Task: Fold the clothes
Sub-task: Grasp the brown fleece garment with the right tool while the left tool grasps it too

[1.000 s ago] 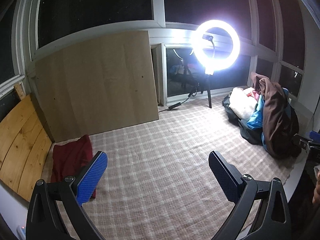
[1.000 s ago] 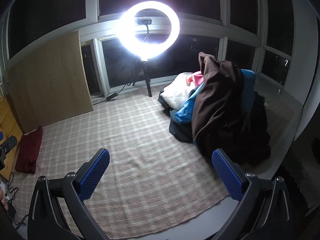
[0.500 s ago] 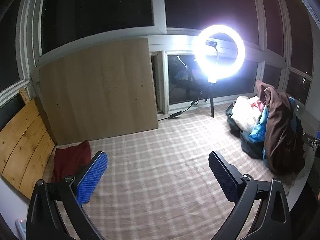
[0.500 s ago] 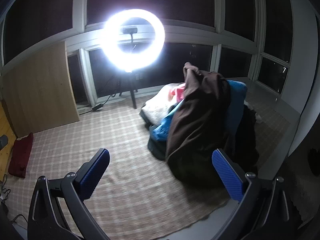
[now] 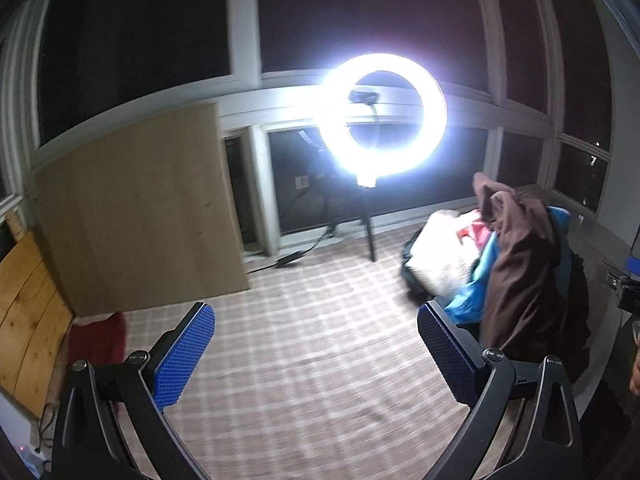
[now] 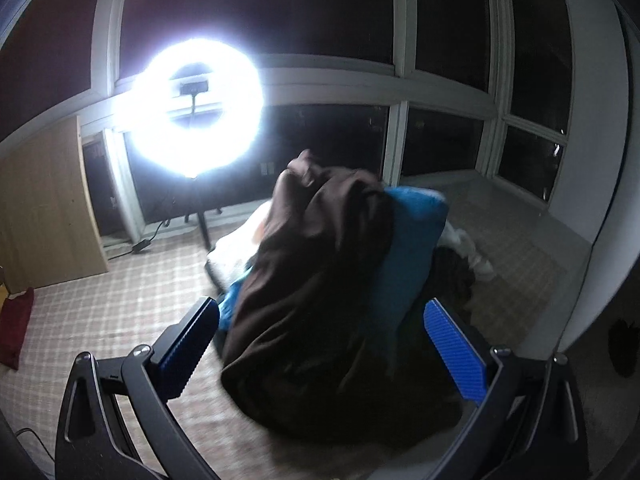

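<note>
My right gripper (image 6: 320,344) is spread wide and empty, framing the brown garment (image 6: 316,280) atop the clothes pile (image 6: 404,256) on the checked mat (image 6: 100,320). My left gripper (image 5: 316,348) is equally spread over bare mat, the pile off to its right; blur hides whether any finger touches cloth.

Dim night room; ring light (image 5: 383,115) blows out, glare halo; motion blur, perhaps defocus; fisheye edges bend.

You're in a home sunroom at night: dark windows (image 5: 400,20) all round, checked rug (image 5: 304,360), ring light (image 5: 384,116), clothes pile (image 6: 320,280), wood boards (image 5: 136,208).
</note>
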Demonstrator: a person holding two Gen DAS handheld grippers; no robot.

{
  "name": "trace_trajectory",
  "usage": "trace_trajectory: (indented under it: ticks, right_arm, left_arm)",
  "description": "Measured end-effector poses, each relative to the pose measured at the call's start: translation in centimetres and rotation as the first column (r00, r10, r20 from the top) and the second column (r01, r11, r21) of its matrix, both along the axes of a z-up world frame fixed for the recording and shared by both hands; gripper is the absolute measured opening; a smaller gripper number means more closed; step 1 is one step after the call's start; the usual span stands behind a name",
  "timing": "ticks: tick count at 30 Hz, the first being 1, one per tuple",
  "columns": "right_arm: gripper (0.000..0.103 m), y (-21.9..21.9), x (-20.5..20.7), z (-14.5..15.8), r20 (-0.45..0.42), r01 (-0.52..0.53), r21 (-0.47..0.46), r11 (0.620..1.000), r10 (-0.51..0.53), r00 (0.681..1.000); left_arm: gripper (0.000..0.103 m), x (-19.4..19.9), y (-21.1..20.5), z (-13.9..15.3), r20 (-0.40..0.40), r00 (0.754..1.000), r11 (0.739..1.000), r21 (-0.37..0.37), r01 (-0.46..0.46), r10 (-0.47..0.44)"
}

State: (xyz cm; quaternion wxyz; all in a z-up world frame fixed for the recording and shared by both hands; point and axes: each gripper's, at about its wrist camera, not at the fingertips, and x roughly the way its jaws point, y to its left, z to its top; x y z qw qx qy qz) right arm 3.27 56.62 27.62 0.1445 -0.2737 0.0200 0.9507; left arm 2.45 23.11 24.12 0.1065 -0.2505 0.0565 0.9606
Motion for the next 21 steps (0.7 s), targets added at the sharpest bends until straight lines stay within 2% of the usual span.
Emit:
trace_trajectory:
  ticks: [5, 6, 8, 10, 15, 17, 20, 21]
  right_arm:
    - [0.103, 4.3, -3.9, 0.0, -0.023, -0.068, -0.003, 0.998, 0.068, 0.997]
    - [0.101, 5.4, -5.0, 0.0, -0.026, -0.083, -0.006, 0.997, 0.083, 0.996]
    - [0.091, 7.5, -7.3, 0.2, -0.034, -0.108, -0.005, 0.994, 0.108, 0.994]
    - [0.086, 9.8, -10.4, 0.4, -0.019, -0.12, 0.0, 0.993, 0.12, 0.993]
    - [0.086, 13.9, -17.6, -0.9, 0.047, -0.14, -0.024, 0.99, 0.141, 0.989]
    - [0.086, 14.9, -19.8, -1.9, 0.08, -0.135, -0.024, 0.991, 0.137, 0.987]
    - [0.085, 15.6, -22.5, -3.4, 0.118, -0.186, -0.067, 0.98, 0.193, 0.974]
    - [0.081, 15.7, -23.3, -3.8, 0.129, -0.208, -0.084, 0.975, 0.217, 0.967]
  left_arm:
    - [0.102, -2.1, 5.8, 0.1, 0.006, 0.997, 0.997, 0.014, 0.071, -0.071]
    - [0.102, -2.8, 7.0, 0.2, 0.001, 1.0, 0.999, 0.036, 0.031, -0.031]
    - [0.102, -4.7, 9.5, 0.4, 0.012, 0.998, 0.997, 0.046, 0.06, -0.061]
    - [0.102, -6.8, 11.9, 0.6, 0.022, 0.994, 0.994, 0.044, 0.103, -0.104]
    - [0.102, -12.1, 17.5, 0.8, 0.047, 0.979, 0.98, 0.033, 0.197, -0.198]
    - [0.102, -14.1, 19.3, 0.5, 0.061, 0.973, 0.975, 0.025, 0.222, -0.223]
    - [0.102, -16.5, 21.3, -0.3, 0.098, 0.961, 0.966, 0.026, 0.258, -0.259]
    - [0.102, -17.2, 21.9, -0.7, 0.109, 0.957, 0.963, 0.023, 0.268, -0.269]
